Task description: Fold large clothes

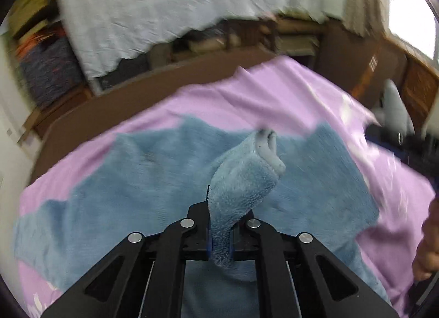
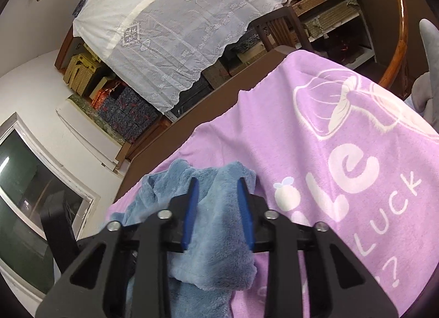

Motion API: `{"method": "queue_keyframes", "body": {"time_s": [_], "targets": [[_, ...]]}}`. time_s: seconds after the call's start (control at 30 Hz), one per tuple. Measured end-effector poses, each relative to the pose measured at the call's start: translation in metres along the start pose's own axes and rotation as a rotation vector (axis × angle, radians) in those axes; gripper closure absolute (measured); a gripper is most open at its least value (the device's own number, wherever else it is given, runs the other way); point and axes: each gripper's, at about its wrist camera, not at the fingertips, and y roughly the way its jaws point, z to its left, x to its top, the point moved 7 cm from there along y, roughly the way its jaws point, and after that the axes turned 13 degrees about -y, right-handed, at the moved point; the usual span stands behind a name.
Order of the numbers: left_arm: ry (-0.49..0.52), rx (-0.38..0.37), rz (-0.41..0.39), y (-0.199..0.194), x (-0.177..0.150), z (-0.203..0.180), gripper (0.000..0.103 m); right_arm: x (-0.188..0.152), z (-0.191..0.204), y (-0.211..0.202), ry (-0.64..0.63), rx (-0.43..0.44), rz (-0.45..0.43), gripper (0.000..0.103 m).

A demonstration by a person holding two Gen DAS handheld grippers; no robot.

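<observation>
A blue fleece garment (image 1: pixel 137 169) lies spread on a purple blanket (image 1: pixel 247 93). My left gripper (image 1: pixel 222 208) is shut on its sleeve (image 1: pixel 241 169), whose cuff end sticks up past the fingers. In the right wrist view a bunched fold of the same blue garment (image 2: pixel 216 235) fills the gap between the blue pads (image 2: pixel 189 208) of my right gripper (image 2: pixel 218 183), which is shut on it; the fabric hangs below the jaws. The purple blanket (image 2: pixel 329 153) carries white lettering and a drawing. My right gripper (image 1: pixel 406 145) shows blurred at the right edge of the left wrist view.
The brown bed edge (image 2: pixel 170 131) runs behind the blanket. Beyond it stand shelves under a white lace cloth (image 2: pixel 178 16) and a wooden chair (image 2: pixel 279 30). A curved wooden rail (image 2: pixel 400 30) and a grey plush (image 2: pixel 430 71) are at the right. A hand (image 1: pixel 428 249) is at the edge.
</observation>
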Motion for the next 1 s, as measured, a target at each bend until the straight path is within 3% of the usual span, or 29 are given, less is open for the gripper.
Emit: {"method": "queue_keyframes", "body": {"time_s": [0.17, 0.3, 0.33, 0.4, 0.53, 0.63, 0.73, 0.8, 0.87, 0.93, 1.0], "targets": [[-0.139, 0.054, -0.103, -0.035, 0.009, 0.063, 0.095, -0.008, 0.023, 0.006, -0.079, 0.048, 0.034, 0.087], [-0.201, 0.097, -0.069, -0.025, -0.011, 0.096, 0.088, -0.023, 0.042, 0.022, -0.158, 0.067, 0.117, 0.087], [-0.206, 0.114, -0.048, -0.019, -0.018, 0.102, 0.068, -0.03, 0.047, 0.028, -0.188, 0.067, 0.151, 0.087], [-0.235, 0.154, -0.007, -0.009, -0.033, 0.115, 0.041, -0.04, 0.051, 0.037, -0.227, 0.046, 0.201, 0.087], [-0.362, 0.151, 0.048, -0.007, -0.045, 0.15, 0.04, -0.062, 0.043, 0.059, -0.247, -0.015, 0.328, 0.094], [-0.514, 0.126, 0.023, -0.018, -0.044, 0.188, 0.04, -0.062, 0.036, 0.06, -0.21, -0.003, 0.334, 0.097], [-0.538, 0.165, 0.007, -0.027, -0.043, 0.206, 0.04, -0.062, 0.035, 0.059, -0.219, -0.011, 0.335, 0.097], [-0.548, 0.186, 0.002, -0.033, -0.039, 0.22, 0.04, -0.06, 0.036, 0.057, -0.233, -0.027, 0.322, 0.097], [-0.592, 0.188, -0.001, -0.042, -0.04, 0.237, 0.04, -0.049, 0.042, 0.045, -0.26, -0.046, 0.243, 0.094], [-0.641, 0.195, -0.005, -0.054, -0.043, 0.262, 0.04, -0.04, 0.049, 0.034, -0.273, -0.016, 0.179, 0.093], [-0.683, 0.214, -0.009, -0.062, -0.047, 0.286, 0.039, -0.04, 0.052, 0.034, -0.258, 0.025, 0.186, 0.092]]}}
